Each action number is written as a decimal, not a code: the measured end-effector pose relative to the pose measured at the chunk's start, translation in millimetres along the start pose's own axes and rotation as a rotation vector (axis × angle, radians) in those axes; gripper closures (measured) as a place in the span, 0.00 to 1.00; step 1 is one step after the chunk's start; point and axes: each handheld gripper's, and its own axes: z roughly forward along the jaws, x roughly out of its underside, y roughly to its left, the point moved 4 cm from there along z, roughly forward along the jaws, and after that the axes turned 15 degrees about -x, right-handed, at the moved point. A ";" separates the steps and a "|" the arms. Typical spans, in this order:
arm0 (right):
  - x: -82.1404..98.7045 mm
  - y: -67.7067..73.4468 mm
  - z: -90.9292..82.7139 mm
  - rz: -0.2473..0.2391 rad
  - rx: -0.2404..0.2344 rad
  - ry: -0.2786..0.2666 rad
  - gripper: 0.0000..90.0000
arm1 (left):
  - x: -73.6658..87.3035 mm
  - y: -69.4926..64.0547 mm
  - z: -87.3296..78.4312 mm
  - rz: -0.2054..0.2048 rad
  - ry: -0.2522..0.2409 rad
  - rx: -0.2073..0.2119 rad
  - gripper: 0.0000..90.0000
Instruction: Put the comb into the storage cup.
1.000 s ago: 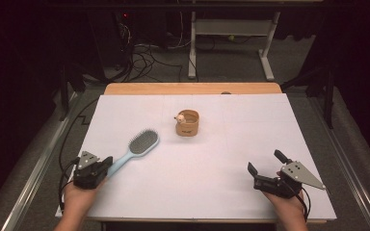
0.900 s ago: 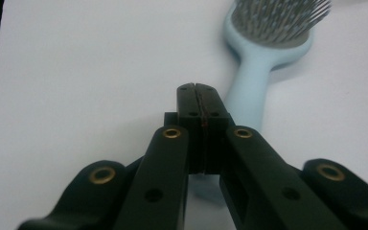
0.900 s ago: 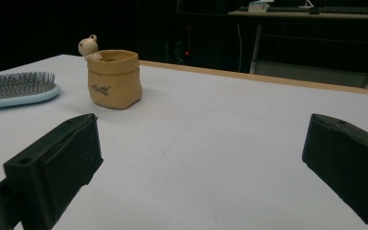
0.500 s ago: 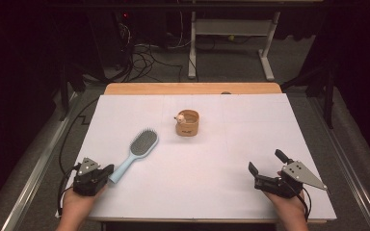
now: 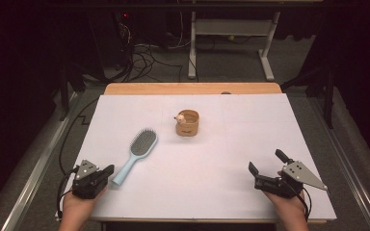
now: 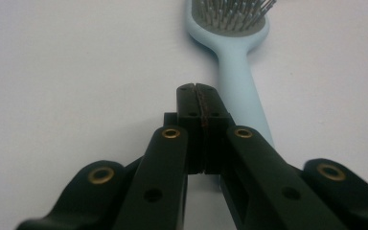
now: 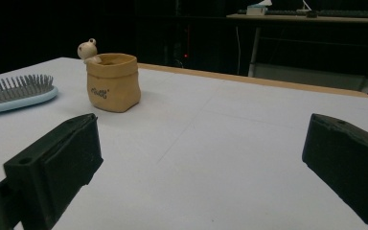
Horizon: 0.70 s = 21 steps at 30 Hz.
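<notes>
High view showed the light-blue hairbrush (image 5: 136,154) lying bristles up on the white counter (image 5: 221,192), its handle end just beside the left tool (image 5: 107,171), whose jaws were pressed together on nothing. The right tool (image 5: 266,162) rested near the counter's right front with its jaws spread wide and empty, well apart from the small tan pot (image 5: 187,123) farther back. I judged the brush not yet picked up, so gripping and moving it remained.

Overhead cam plus two gripper-mounted close-ups
</notes>
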 end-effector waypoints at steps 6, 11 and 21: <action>0.1 0.1 -0.1 0.002 0.000 0.000 0.01 | -0.6 2.5 -0.5 -0.023 -0.014 0.030 0.79; 0.1 0.1 0.1 0.001 0.000 0.001 0.01 | -3.1 3.3 -2.6 -0.029 -0.030 0.027 0.59; 0.4 -0.2 0.2 0.006 0.000 0.002 0.01 | -5.4 1.4 -3.6 -0.031 -0.041 0.027 0.31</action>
